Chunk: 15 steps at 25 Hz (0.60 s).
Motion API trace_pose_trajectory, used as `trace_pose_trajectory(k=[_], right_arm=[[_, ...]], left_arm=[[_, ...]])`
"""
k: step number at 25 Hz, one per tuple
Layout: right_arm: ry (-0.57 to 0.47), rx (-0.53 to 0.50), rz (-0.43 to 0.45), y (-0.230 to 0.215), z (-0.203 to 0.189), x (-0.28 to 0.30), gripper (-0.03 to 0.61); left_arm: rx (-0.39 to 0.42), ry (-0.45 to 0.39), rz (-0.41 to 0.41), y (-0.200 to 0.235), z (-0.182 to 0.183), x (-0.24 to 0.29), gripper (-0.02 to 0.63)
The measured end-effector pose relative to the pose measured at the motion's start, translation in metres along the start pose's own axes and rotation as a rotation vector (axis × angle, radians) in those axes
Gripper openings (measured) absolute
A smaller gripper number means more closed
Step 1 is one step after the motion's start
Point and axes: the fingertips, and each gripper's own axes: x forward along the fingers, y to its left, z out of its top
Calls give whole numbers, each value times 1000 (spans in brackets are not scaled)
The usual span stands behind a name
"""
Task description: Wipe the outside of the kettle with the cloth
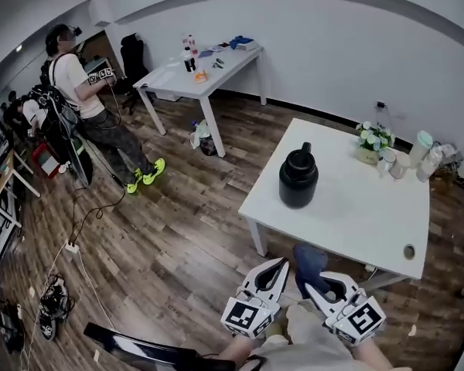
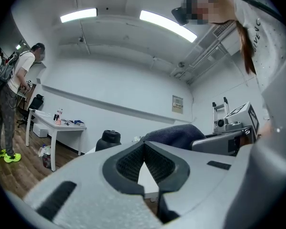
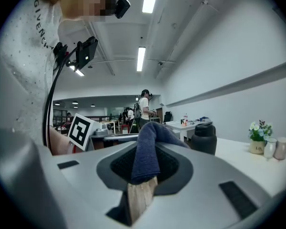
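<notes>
Standing on the white surface (image 1: 356, 207), the round black kettle (image 1: 298, 178) is well apart from the right claw (image 1: 319, 284), which pinches a dark blue cloth (image 1: 309, 263); the left claw (image 1: 277, 273) is pressed together, empty.

Brown wood-plank floor (image 1: 162, 238) runs beneath plain white walls (image 1: 332, 45). A white square table (image 1: 356, 222) stands close by, and a longer white table (image 1: 178, 79) stands near the far wall with a black chair (image 1: 131, 52) just beyond it. Long strip lights (image 2: 78, 15) glow on the ceiling
</notes>
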Motion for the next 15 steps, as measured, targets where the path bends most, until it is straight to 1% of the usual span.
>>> trace_pose_trajectory(k=[2,4,7,13,15], right_arm=[[-4,-12,-11,-17,3,9,63],[-9,-23,3,-34,7,23,63],[24,-54,67,-57,11,48,63],[112,-213,173,-102,17,100,63],[133,-210,205,-117,14,120,63]], left_arm=[[7,1,-3,10,3,14,6],[20,-5,10,27,7,29,6],[17,-10,52,54,14,51,6],[17,-28,134,96,20,104,6],[10,-30,164,109,16,118,6]])
